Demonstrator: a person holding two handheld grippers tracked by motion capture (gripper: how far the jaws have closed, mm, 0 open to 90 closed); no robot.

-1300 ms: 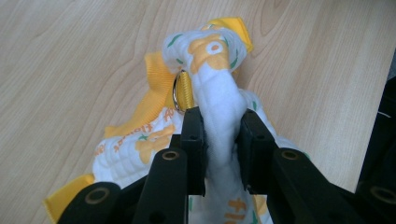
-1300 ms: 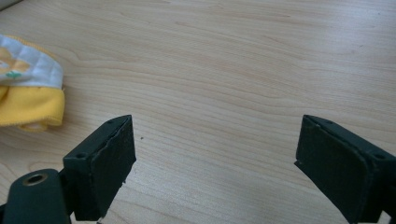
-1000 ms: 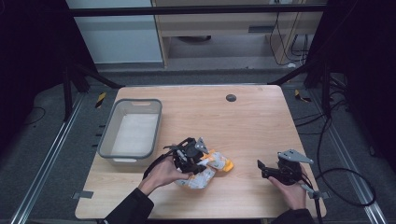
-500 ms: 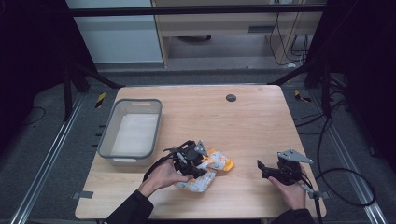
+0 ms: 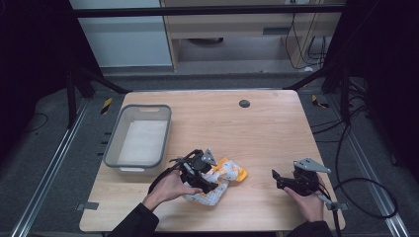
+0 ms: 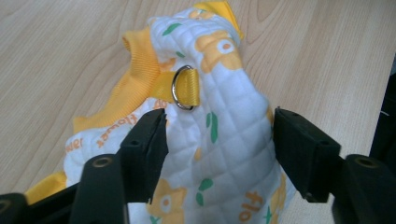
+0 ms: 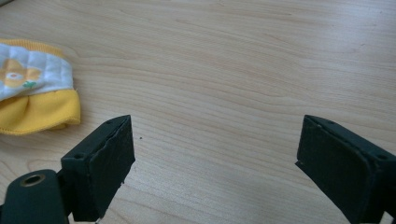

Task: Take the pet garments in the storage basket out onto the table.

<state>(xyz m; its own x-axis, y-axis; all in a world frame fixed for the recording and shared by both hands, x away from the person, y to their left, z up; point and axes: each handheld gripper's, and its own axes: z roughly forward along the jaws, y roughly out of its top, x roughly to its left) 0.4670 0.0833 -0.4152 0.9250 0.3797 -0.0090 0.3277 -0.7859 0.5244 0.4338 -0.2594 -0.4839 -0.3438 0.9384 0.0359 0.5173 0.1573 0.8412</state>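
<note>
A: Okay, left gripper (image 5: 213, 177) status?

B: Over the quilted garment (image 5: 217, 181) near the front edge of the table (image 5: 257, 128), middle-left. Its jaws have just been opening. In the left gripper view they stand either side of a raised fold of the cloth (image 6: 219, 126), fabric between them, pads not pressing on it.

A: Garment details?

B: White quilted, orange flowers, green leaves, yellow ribbed trim. Metal D-ring (image 6: 183, 87) on a yellow strap just past the jaw tips. Crumpled, lying on the wood.

A: Right gripper (image 5: 280, 179)?

B: Wide open, nothing between the jaws, just bare table. It's low over the front-right area, pointing toward the garment, well apart from it. Garment's yellow hem (image 7: 37, 112) sits at the left edge of the right gripper view.

A: Anything else on the table?

B: Grey bin (image 5: 114, 148) at left, just beside the garment.
</note>
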